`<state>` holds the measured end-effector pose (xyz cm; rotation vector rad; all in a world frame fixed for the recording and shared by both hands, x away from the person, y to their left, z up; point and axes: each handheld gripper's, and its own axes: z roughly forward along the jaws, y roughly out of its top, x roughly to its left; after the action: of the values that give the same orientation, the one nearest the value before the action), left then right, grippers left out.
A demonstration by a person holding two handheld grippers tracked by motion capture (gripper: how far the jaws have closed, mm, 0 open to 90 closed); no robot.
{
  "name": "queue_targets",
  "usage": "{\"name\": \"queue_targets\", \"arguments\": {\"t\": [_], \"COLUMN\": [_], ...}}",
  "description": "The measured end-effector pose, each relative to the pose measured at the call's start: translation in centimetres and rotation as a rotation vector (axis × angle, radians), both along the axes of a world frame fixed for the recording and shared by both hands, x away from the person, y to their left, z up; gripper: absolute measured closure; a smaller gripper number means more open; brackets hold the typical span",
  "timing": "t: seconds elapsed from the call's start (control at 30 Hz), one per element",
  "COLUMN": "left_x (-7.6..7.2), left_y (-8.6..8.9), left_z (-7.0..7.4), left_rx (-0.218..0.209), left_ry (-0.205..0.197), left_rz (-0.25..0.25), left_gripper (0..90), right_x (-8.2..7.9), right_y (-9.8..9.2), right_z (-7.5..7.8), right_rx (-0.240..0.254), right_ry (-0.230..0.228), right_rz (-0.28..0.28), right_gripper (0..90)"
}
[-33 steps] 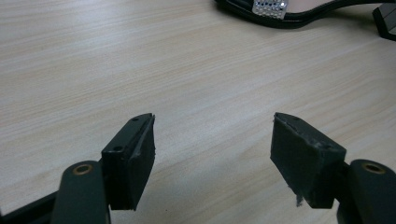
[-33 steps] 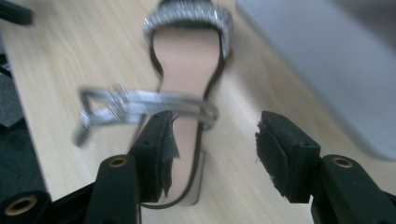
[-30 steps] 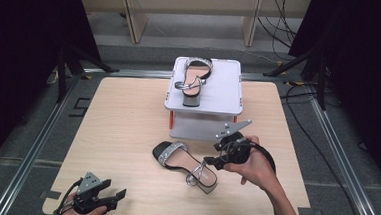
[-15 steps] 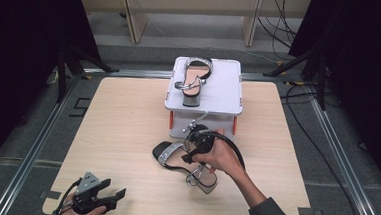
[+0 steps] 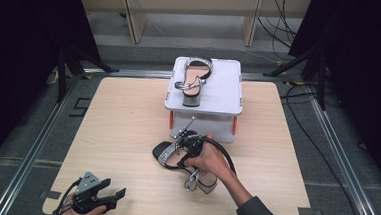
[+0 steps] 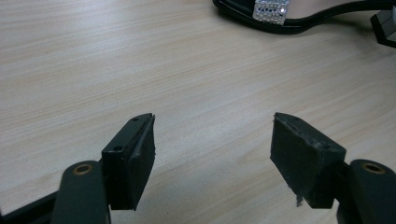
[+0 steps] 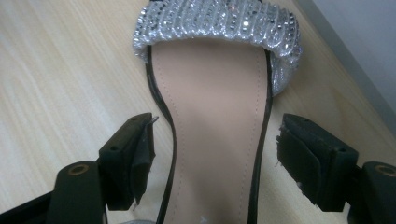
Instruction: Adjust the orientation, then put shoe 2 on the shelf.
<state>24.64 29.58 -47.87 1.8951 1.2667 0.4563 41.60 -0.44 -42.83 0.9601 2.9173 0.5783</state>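
A: Your right claw (image 5: 178, 149) sits over the sandal (image 5: 185, 165) on the tabletop (image 5: 117, 118), jaws wide and just opened further. The insole (image 7: 215, 140) lies between the pads (image 7: 140, 158); neither pad touches it. Nothing gripped yet.

B: And your left claw (image 5: 115, 195)?

A: Parked at the near left corner, jaws wide with bare wood between them. From it, the sandal lies ahead and to the right, well apart; its rhinestone strap (image 6: 270, 9) crosses the top of the left gripper view.

B: Progress, as you read it?

A: One matching sandal (image 5: 192, 80) already stands on the white box (image 5: 224, 97), beyond your right claw. So I judge one of the pair is placed and the other is left: close on it, lift, carry it up beside its mate. About halfway.

B: Room to move?

A: Just ahead of your right claw is the box's front wall, near the sandal's toe end, so you'd lift straight up before you go forward. The free part of the box top lies right of the shoe standing there. Left of your right claw the tabletop is open wood. The near edge is just behind your left claw, so it has little room to back off.
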Motion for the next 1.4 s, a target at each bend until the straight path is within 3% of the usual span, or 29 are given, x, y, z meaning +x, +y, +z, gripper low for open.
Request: {"name": "queue_targets", "arguments": {"t": [0.03, 0.17, 0.27, 0.3, 0.5, 0.57, 0.63, 0.67, 0.7, 0.73, 0.8, 0.9, 0.93, 1.0, 1.07, 1.23, 1.4], "left_x": [-0.1, 0.0, 0.0, -0.1, 0.0, 0.0, 0.0, 0.0, 0.0, 0.0, -0.1, 0.0, 0.0, 0.0, 0.0, 0.0, 0.0], "left_y": [-0.1, -0.1, 0.0, -0.1, -0.1, -0.1, -0.1, -0.1, -0.1, -0.1, -0.1, -0.1, -0.1, 0.0, 0.0, -0.1, -0.1], "left_z": [0.0, 0.0, 0.0, 0.0, -0.1, -0.1, -0.1, -0.1, -0.1, -0.1, -0.1, 0.0, -0.1, 0.0, 0.0, 0.1, 0.0], "left_rx": [-0.018, -0.018, -0.002, -0.019, -0.026, -0.025, -0.026, -0.026, -0.026, -0.025, -0.023, -0.016, -0.016, -0.002, -0.003, -0.016, -0.026], "left_ry": [-0.001, -0.002, 0.0, -0.001, -0.003, -0.003, -0.004, -0.004, -0.004, -0.004, 0.0, 0.001, 0.001, 0.003, 0.001, 0.0, 0.002], "left_rz": [0.003, 0.002, 0.0, 0.002, 0.001, 0.001, 0.001, 0.002, 0.002, 0.001, -0.001, -0.002, -0.002, -0.006, -0.003, -0.002, 0.0], "left_gripper": [30.4, 30.4, 30.4, 30.4, 30.3, 30.3, 30.3, 30.3, 30.3, 30.3, 30.3, 30.3, 30.3, 30.3, 30.3, 30.3, 30.3], "right_x": [0.1, 0.0, -0.3, -0.4, -0.3, -0.2, -0.6, -0.4, -0.7, -0.9, -1.0, -0.8, -1.1, -0.9, -1.1, -1.0, -1.2], "right_y": [0.1, 0.4, 0.7, 0.7, 0.6, 0.5, 0.7, 0.7, 0.8, 0.8, 0.9, 0.6, 0.6, 0.4, 0.4, 0.2, -0.2], "right_z": [-0.2, -1.3, -2.2, -2.4, -3.0, -3.1, -3.0, -3.0, -3.0, -3.0, -3.0, -2.9, -2.9, -2.9, -2.9, -2.7, -1.8], "right_rx": [-0.006, -0.056, -0.068, -0.082, -0.101, -0.109, -0.118, -0.123, -0.131, -0.145, -0.15, -0.146, -0.139, -0.135, -0.134, -0.148, -0.075], "right_ry": [-0.003, 0.013, 0.035, 0.033, 0.034, 0.011, 0.032, 0.007, 0.009, -0.013, -0.013, -0.028, -0.017, -0.041, -0.023, -0.054, -0.045], "right_rz": [0.004, -0.018, 0.002, 0.001, 0.006, 0.033, -0.004, 0.033, 0.018, 0.039, 0.043, 0.056, 0.025, 0.055, 0.023, 0.061, 0.078], "right_gripper": [27.5, 25.8, 22.8, 22.8, 25.2, 26.1, 27.2, 27.5, 27.7, 28.9, 29.6, 33.8, 35.0, 36.4, 36.9, 41.2, 42.3]}}
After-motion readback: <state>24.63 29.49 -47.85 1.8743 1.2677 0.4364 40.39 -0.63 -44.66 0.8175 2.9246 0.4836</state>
